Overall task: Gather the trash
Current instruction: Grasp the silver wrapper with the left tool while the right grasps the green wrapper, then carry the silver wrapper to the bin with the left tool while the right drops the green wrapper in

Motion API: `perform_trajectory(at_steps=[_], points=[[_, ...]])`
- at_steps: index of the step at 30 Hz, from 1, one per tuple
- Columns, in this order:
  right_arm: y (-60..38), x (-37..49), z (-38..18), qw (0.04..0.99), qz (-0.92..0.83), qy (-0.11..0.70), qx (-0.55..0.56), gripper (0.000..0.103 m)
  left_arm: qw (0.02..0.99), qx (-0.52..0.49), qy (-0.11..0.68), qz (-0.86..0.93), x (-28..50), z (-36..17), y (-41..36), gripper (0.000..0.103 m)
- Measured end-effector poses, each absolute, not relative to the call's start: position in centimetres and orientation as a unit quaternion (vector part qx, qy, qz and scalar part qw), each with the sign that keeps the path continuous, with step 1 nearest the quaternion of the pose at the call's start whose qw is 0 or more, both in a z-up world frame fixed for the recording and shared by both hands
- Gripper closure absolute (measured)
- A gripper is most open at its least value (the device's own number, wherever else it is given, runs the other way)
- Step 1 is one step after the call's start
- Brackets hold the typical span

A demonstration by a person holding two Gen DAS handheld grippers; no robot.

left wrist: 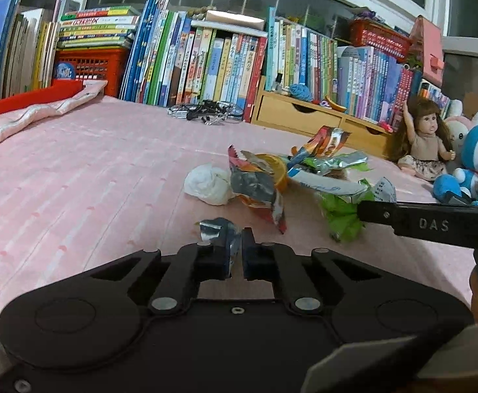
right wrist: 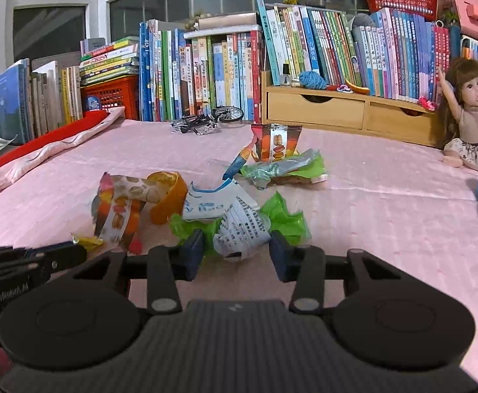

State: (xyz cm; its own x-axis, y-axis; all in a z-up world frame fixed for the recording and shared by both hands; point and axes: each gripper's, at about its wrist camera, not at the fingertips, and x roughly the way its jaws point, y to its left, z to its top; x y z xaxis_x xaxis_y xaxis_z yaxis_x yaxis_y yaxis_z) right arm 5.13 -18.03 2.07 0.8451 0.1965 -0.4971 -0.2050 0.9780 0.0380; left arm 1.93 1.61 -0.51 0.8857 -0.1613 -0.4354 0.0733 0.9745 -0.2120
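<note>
Left fingers (left wrist: 237, 245) pinching crumpled silver-blue wrapper (left wrist: 221, 231), right fingers (right wrist: 235, 255) clamping crinkled green-white wrapper (right wrist: 242, 232)

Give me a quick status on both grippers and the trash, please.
Left gripper shut on small blue-silver foil wrapper. Right gripper around crumpled green-white printed wrapper, grip unconfirmed. Remaining wrappers piled on pink bedsheet; nothing blocking.

Left wrist view: low over the bed (left wrist: 75, 170), facing the far-edge books (left wrist: 206, 59), close behind its tongs (left wrist: 235, 245).
Right wrist view: same heading, close, further right.
Shared: wrapper pile (right wrist: 226, 196), books, doll (right wrist: 474, 111).
</note>
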Motion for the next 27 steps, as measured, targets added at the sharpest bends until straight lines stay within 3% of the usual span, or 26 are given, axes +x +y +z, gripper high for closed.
perform_trajectory(at_steps=[3, 6, 8, 9, 14, 18, 20, 21, 22, 27], points=[[-18.5, 3.8, 2.4, 0.962, 0.104, 0.253, -0.011, 0.055, 0.969, -0.086, 0.222, -0.069, 0.8, -0.2, 1.4, 0.096], [-19.0, 2.5, 2.7, 0.964, 0.103, 0.247, -0.007, 0.055, 0.973, -0.078, 0.207, -0.063, -0.4, 0.1, 1.2, 0.089], [-19.2, 1.4, 2.9, 0.965, 0.103, 0.242, -0.009, 0.054, 0.977, -0.062, 0.197, -0.054, -1.1, 0.0, 1.1, 0.071], [-19.3, 1.0, 2.9, 0.965, 0.104, 0.241, -0.010, 0.053, 0.978, -0.056, 0.195, -0.050, -1.3, -0.1, 1.0, 0.055], [-19.4, -0.3, 2.4, 0.967, 0.098, 0.235, -0.017, 0.050, 0.974, -0.068, 0.209, -0.049, -0.3, -0.6, 1.5, 0.042], [-19.6, -0.3, 1.8, 0.968, 0.093, 0.234, -0.003, 0.048, 0.967, -0.107, 0.228, -0.046, 2.0, -0.9, 2.0, 0.041], [-19.6, -0.3, 1.5, 0.969, 0.090, 0.231, 0.002, 0.045, 0.966, -0.112, 0.230, -0.046, 2.9, -0.9, 2.0, 0.047], [-19.6, -0.3, 1.3, 0.969, 0.089, 0.231, 0.004, 0.041, 0.964, -0.117, 0.234, -0.046, 3.2, -0.9, 2.0, 0.060], [-19.6, -0.3, 1.1, 0.969, 0.089, 0.232, 0.007, 0.038, 0.963, -0.122, 0.238, -0.046, 3.4, -1.0, 2.1, 0.080], [-19.7, -0.2, 0.3, 0.969, 0.083, 0.233, 0.016, 0.019, 0.963, -0.123, 0.235, -0.052, 3.2, -1.1, 1.8, 0.085]])
